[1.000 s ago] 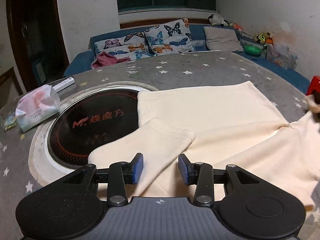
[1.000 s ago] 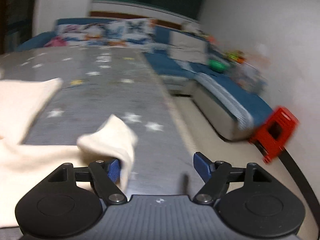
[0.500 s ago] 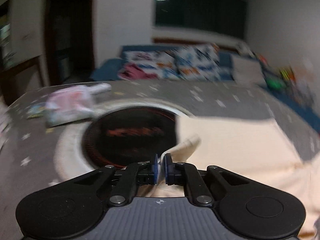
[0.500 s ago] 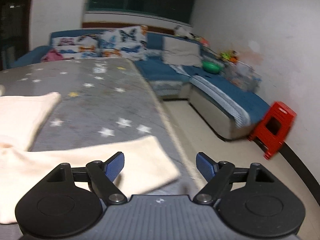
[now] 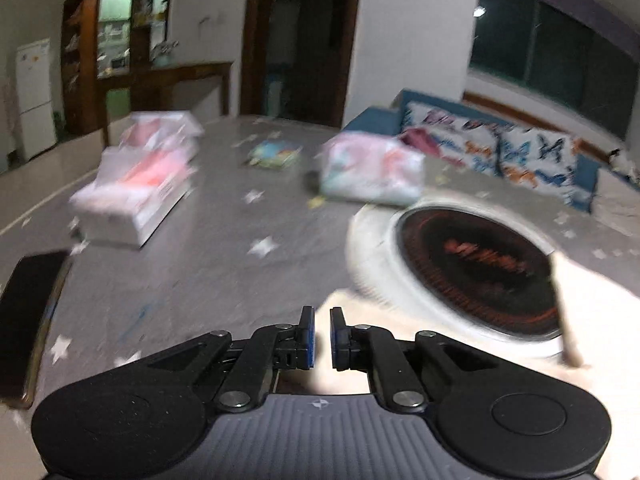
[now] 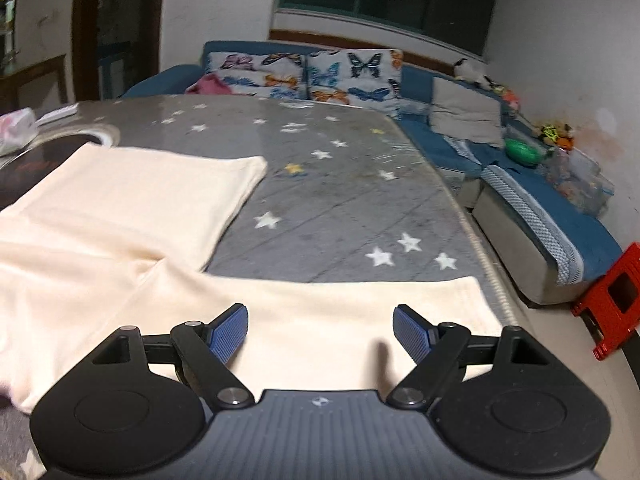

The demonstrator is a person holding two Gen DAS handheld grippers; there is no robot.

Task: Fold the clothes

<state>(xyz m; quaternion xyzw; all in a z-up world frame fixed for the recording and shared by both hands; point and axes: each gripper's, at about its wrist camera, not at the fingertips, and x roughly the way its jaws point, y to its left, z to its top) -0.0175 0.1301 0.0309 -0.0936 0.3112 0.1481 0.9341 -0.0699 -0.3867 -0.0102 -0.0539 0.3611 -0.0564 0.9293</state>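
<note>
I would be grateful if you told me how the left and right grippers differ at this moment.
The left gripper has its jaws nearly together on the cream garment, while the right gripper stands wide open and empty. The left one sits beside the round cooktop; the right one hovers over the garment's sleeve near the table edge. Both have black arms and blue pads.

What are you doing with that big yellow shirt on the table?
A person is folding a cream garment on the starry table with two tongs. The left tongs are nearly shut, apparently pinching a sleeve end, though the blur makes that uncertain. The right tongs hang open over the other sleeve, which lies flat.
</note>
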